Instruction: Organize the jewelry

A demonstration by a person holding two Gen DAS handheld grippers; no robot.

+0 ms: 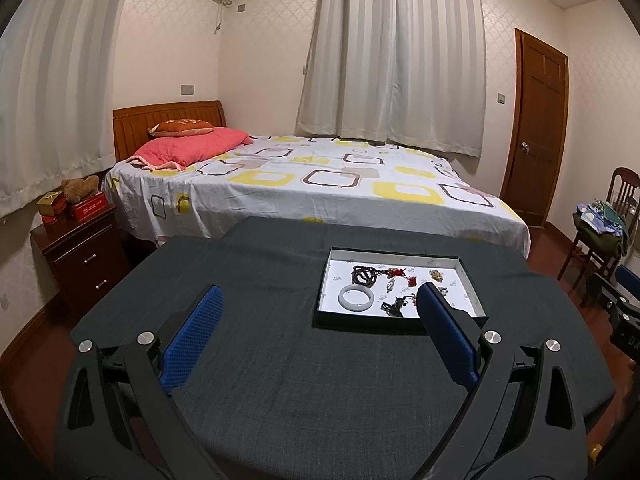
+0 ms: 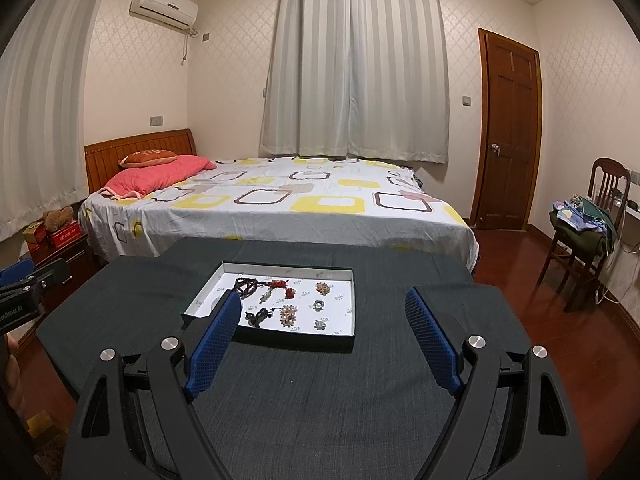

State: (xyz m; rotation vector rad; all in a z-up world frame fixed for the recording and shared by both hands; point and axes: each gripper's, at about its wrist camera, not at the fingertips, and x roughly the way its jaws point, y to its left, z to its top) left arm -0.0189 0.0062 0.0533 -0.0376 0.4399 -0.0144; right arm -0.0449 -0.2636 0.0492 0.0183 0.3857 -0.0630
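Both grippers are spread wide with nothing between the blue fingers. The left gripper (image 1: 320, 304) hovers over the dark cloth counter (image 1: 280, 360), and its right finger (image 1: 448, 332) overlaps the near right part of the jewelry tray (image 1: 400, 254) in view. The tray sits toward the counter's far side, holding a white bangle (image 1: 357, 298), dark beads (image 1: 362, 274) and a red charm (image 2: 280, 284). The right gripper (image 2: 320, 308) is empty too, just short of the tray.
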